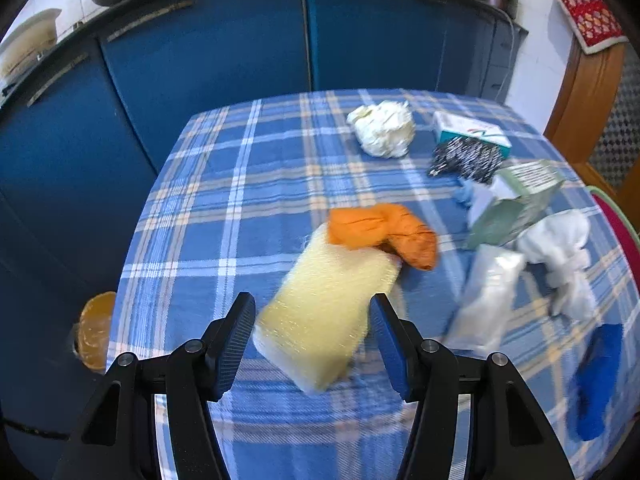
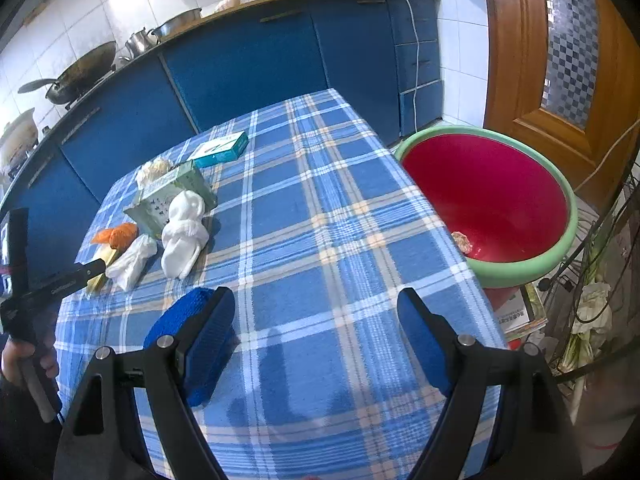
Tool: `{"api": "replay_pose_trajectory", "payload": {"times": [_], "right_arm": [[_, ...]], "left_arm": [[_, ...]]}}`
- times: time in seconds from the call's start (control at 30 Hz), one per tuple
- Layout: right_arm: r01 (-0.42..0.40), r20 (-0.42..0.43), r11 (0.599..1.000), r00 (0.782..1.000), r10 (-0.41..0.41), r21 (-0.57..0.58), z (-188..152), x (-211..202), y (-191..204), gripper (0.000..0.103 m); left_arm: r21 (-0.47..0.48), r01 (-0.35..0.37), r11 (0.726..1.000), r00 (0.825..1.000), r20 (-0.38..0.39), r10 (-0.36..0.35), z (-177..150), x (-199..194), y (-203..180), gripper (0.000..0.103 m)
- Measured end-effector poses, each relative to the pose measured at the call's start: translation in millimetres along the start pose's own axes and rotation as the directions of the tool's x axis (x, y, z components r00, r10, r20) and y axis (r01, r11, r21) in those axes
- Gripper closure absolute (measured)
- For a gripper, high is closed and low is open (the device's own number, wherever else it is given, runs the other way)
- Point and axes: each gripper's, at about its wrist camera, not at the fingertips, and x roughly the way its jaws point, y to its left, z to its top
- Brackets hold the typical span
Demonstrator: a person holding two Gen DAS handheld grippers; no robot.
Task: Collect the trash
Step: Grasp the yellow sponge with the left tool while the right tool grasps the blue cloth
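Observation:
My left gripper [image 1: 313, 310] is open, its fingers on either side of a pale yellow foam wrap [image 1: 324, 312] lying on the blue plaid table [image 1: 240, 184]; contact is not clear. An orange crumpled piece [image 1: 384, 232] lies just beyond it. A crumpled white paper ball [image 1: 382, 128], a clear plastic bag [image 1: 486, 296] and a white cloth [image 1: 560, 248] lie to the right. My right gripper [image 2: 316, 304] is open and empty above the table, with a blue sponge [image 2: 188, 336] beside its left finger. A red basin with a green rim [image 2: 492, 200] holds one scrap.
A teal box [image 1: 468, 132], a black-and-white patterned scrap [image 1: 464, 160] and a green tissue box [image 1: 516, 204] stand at the table's right. Blue cabinets [image 1: 200, 64] run behind the table. A wooden door [image 2: 560, 60] is at the right. A wire rack [image 2: 592, 300] stands by the basin.

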Motion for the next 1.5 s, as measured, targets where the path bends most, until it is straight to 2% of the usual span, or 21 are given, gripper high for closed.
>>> {"api": "replay_pose_trajectory", "payload": {"times": [0.2, 0.4, 0.6, 0.7, 1.0, 1.27, 1.5], "right_arm": [[0.007, -0.010, 1.000, 1.000, -0.007, -0.006, -0.9, 2.8, 5.4, 0.019], [0.009, -0.018, 1.000, 1.000, -0.009, -0.019, -2.4, 4.5, 11.0, 0.019], [0.000, -0.023, 1.000, 1.000, -0.001, -0.031, -3.3, 6.2, 15.8, 0.019], [-0.007, -0.025, 0.999, 1.000, 0.006, -0.037, -4.0, 5.9, 18.1, 0.019], [-0.029, -0.026, 0.998, 0.999, 0.028, -0.056, -5.8, 5.5, 26.4, 0.019], [-0.071, -0.035, 0.993, 0.997, 0.068, -0.093, -12.4, 6.6, 42.8, 0.019], [-0.093, -0.045, 0.986, 0.995, 0.088, -0.139, -21.1, 12.7, 58.6, 0.019]], "left_arm": [[0.010, 0.038, 0.999, 0.999, -0.014, -0.037, 2.4, 13.5, -1.2, 0.040], [-0.005, 0.061, 0.998, 0.998, 0.003, -0.061, 5.0, 15.8, -0.7, 0.040], [-0.007, 0.081, 0.997, 0.996, 0.028, -0.081, 0.1, 10.0, -0.3, 0.057], [-0.034, 0.099, 0.994, 0.994, 0.040, -0.098, -5.2, 2.6, 2.8, 0.061], [-0.139, 0.150, 0.979, 0.988, 0.063, -0.142, -35.5, -29.7, 8.8, 0.062], [-0.163, 0.196, 0.967, 0.981, 0.051, -0.190, -64.5, -49.5, -1.7, 0.061], [-0.179, 0.199, 0.963, 0.980, 0.045, -0.194, -80.0, -55.9, -2.8, 0.061]]}}
